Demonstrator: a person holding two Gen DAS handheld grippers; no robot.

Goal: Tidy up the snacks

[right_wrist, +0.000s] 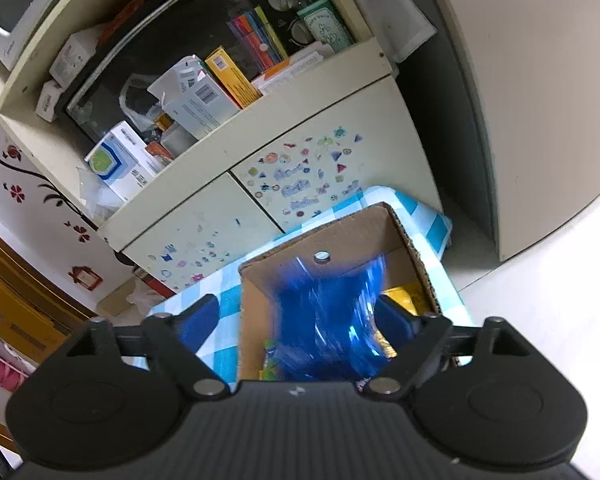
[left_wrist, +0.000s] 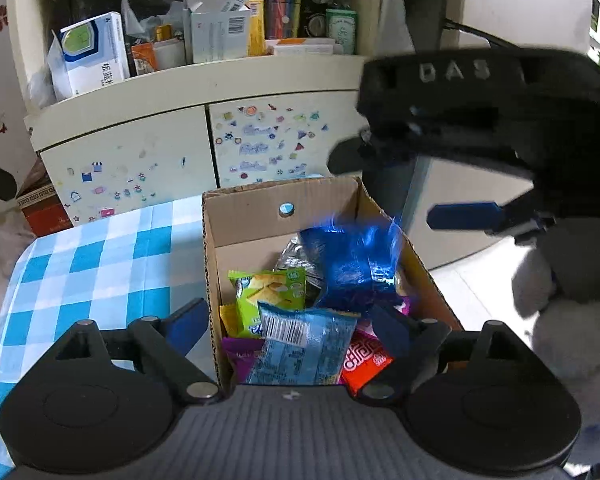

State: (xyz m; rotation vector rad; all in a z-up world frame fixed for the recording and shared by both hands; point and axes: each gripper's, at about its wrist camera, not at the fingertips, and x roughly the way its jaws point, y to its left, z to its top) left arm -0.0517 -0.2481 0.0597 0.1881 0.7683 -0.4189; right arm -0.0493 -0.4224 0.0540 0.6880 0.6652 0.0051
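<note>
Snacks: several packets already lie in the cardboard box, among them a green packet, a pale blue packet with its barcode up, and a red packet.
Blue packet: motion-blurred, over the box's far right part, above the other packets; appears loose, not pinched.
Box: open-topped, on a blue-checked tablecloth, in front of a stickered cabinet.
Left gripper: jaws wide apart, straddling the box's near left wall; nothing between them but packets lying below.
Right gripper: jaws apart over the box; blue packet shows between them, pads not visibly pressing it.
Progress: judged well along; no snack visible on the cloth beside the box.
Left to do: the blue packet must settle inside; anything off-frame unknown.
</note>
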